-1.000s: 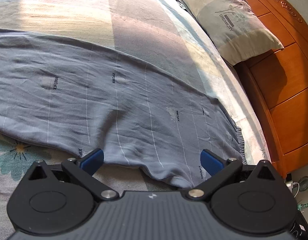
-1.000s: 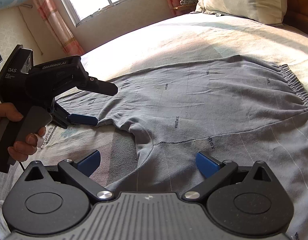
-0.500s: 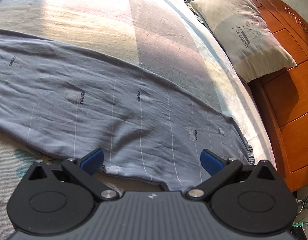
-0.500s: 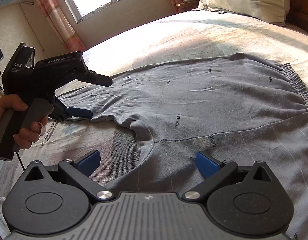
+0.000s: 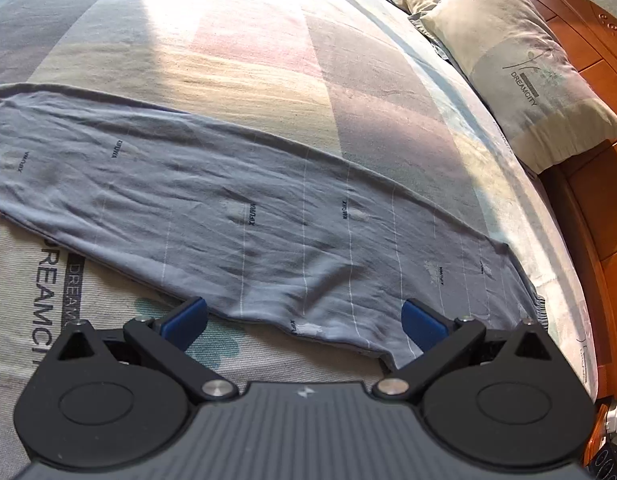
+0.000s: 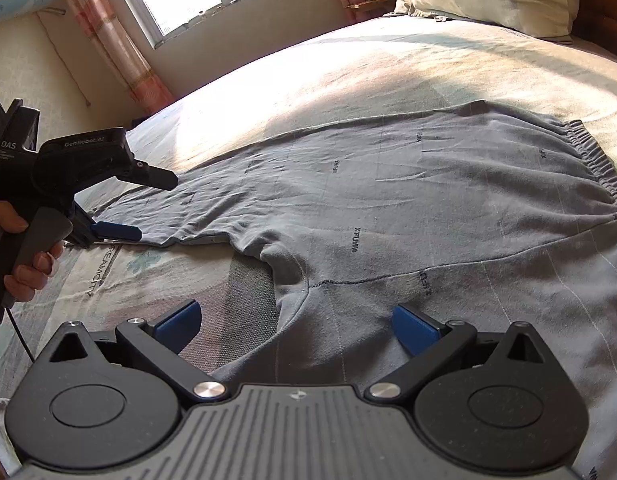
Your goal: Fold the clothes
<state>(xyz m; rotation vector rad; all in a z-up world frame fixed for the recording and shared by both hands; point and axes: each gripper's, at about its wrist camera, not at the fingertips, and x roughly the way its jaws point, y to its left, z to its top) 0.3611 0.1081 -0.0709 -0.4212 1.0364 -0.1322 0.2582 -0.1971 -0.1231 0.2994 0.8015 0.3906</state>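
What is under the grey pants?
The grey pants lie spread flat on the bed sheet, which shows all around them. Whatever part of the sheet's print sits beneath them is covered.

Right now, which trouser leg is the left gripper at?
The far leg, stretched toward the window. The left gripper sits open at its cuff; the near leg runs under the right gripper.

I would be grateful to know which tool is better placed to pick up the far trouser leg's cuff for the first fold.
Probably the left. In the right wrist view the open left tool sits by the leg end of the grey trousers, while the open right tool hovers at the crotch.
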